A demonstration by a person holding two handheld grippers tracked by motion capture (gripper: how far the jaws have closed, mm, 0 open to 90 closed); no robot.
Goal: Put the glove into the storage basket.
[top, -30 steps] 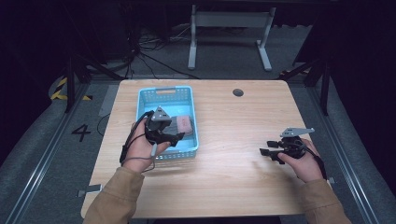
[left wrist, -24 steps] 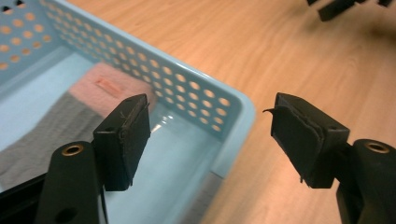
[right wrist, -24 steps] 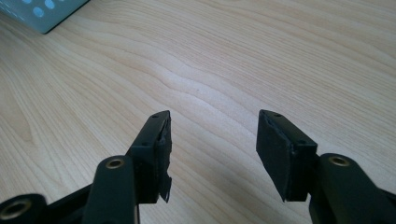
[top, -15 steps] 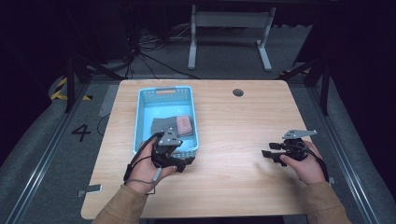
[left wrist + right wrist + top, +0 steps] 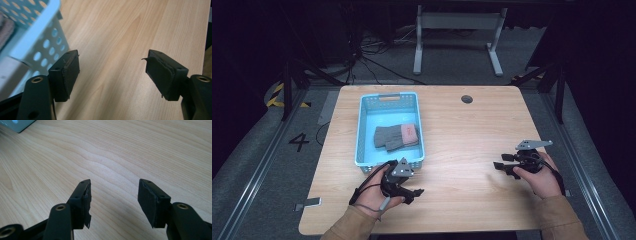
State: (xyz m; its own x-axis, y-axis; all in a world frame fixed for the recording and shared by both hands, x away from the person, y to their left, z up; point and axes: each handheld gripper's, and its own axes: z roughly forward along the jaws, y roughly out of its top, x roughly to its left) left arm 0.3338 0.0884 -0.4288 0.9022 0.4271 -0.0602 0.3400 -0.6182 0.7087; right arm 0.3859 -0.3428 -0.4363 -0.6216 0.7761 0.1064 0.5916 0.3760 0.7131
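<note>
A light blue perforated basket (image 5: 362, 135) stands on the left half of the wooden table (image 5: 462, 130). Inside it lies a grey glove with a pink cuff (image 5: 396, 136). My left gripper (image 5: 416, 193) rests on the table just in front of the basket's near right corner, open, nothing between its jaws. In the left gripper view the gripper (image 5: 112, 72) has the basket wall (image 5: 37, 47) at its left. My right gripper (image 5: 498, 166) sits near the table's right edge, pointing left, open and empty. The right gripper view shows that gripper (image 5: 113, 200) over bare wood.
A round cable hole (image 5: 467, 99) lies at the table's far middle. A corner of the basket (image 5: 17, 125) appears far off in the right gripper view. Dark floor, cables and a metal stand foot (image 5: 457, 30) lie beyond the table.
My left gripper has come back out of the basket to the table in front of it, leaving the glove inside. The right gripper has barely moved.
</note>
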